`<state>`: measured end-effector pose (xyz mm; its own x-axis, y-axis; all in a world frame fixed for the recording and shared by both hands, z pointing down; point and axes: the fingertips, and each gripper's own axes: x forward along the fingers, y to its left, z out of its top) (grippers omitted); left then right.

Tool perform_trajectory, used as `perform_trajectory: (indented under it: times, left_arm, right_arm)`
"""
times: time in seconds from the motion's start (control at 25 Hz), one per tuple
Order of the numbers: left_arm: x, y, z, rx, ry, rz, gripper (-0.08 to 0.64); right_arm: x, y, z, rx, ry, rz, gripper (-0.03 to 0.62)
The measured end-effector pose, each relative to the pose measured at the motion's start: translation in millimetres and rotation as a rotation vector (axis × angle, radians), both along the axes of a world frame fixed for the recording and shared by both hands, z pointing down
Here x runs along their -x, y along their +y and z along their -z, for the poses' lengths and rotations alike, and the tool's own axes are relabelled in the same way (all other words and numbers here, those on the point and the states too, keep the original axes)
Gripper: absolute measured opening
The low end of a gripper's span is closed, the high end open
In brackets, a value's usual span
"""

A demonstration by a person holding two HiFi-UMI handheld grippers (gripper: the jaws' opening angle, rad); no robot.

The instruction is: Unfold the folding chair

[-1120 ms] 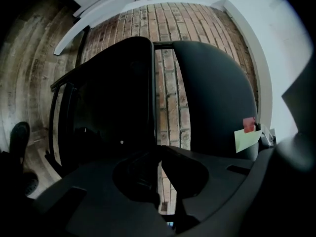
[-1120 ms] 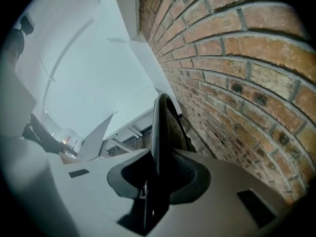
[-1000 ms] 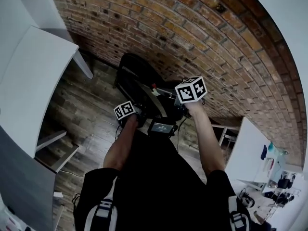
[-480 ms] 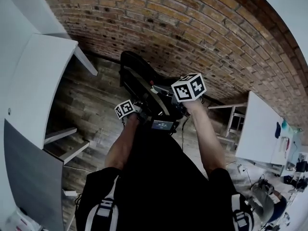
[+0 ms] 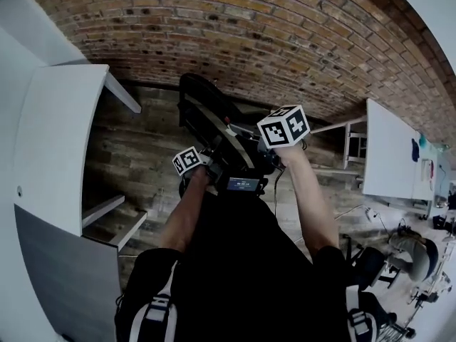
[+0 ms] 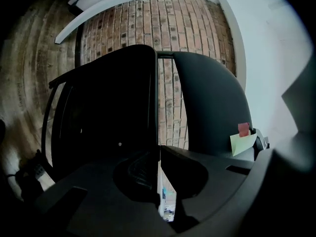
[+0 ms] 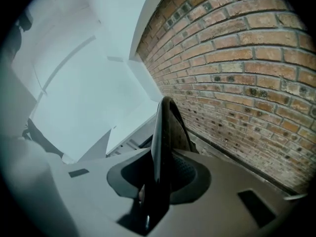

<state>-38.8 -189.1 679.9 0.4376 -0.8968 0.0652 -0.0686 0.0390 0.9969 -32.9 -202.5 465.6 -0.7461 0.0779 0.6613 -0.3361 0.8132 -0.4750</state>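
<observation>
Red brick wall [image 5: 249, 34] and a dark plank floor [image 5: 142, 141] frame a person in black who stands over a black folding chair [image 5: 201, 102] with a hand-held gripper in each hand.

Nearest the head camera, two bare forearms reach toward 12 o'clock, the left forearm [image 5: 182, 216] and the right forearm [image 5: 310, 198]. The left gripper [image 6: 158, 154] sits at the chair's 7 o'clock. In the left gripper view its jaws are pressed almost together, with only a thin slit of light between them, and the straight edge of one dark chair panel runs directly into that gap. The right gripper [image 7: 157, 174] sits at the chair's 4 o'clock and is tilted downward. In the right gripper view its jaws are clamped on a thin, curved black edge of the chair, which rises from between them.

The chair is folded and lies at 12 o'clock from the person, between the two grippers, with its rounded top end nearest the wall. One white table [image 5: 57, 141] stands at 9 o'clock and a second white table [image 5: 388, 155] at 3 o'clock, both well apart from the chair. Brickwork fills the view beyond.
</observation>
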Motion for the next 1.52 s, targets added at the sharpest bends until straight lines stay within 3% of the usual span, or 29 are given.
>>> perform_trajectory:
  times: [0.24,0.64,0.8,1.32,1.52]
  left_arm:
    - [9.8,40.3,0.0,-0.008,0.022,-0.095,0.034]
    - [-11.2,75.9,-10.2,0.017,0.016,-0.220,0.035]
    - [-22.0,88.7,-8.9,0.028,0.006,-0.235,0.035]
    - [-87.5,146.7,-4.0,0.032,-0.044,-0.135,0.035]
    - [-103.3,182.0,-11.1,0.076,-0.020,-0.176,0.035]
  right_arm:
    - [9.1,40.3,-1.0,0.001,0.014,-0.128,0.100]
    - [-17.6,73.4,-10.9,0.016,0.022,-0.307,0.100]
    - [-27.8,83.3,-9.4,0.026,0.024,-0.315,0.100]
    - [-99.2,148.5,-2.4,-0.006,-0.043,-0.228,0.101]
    - [-111.0,171.4,-10.0,0.030,-0.026,-0.249,0.101]
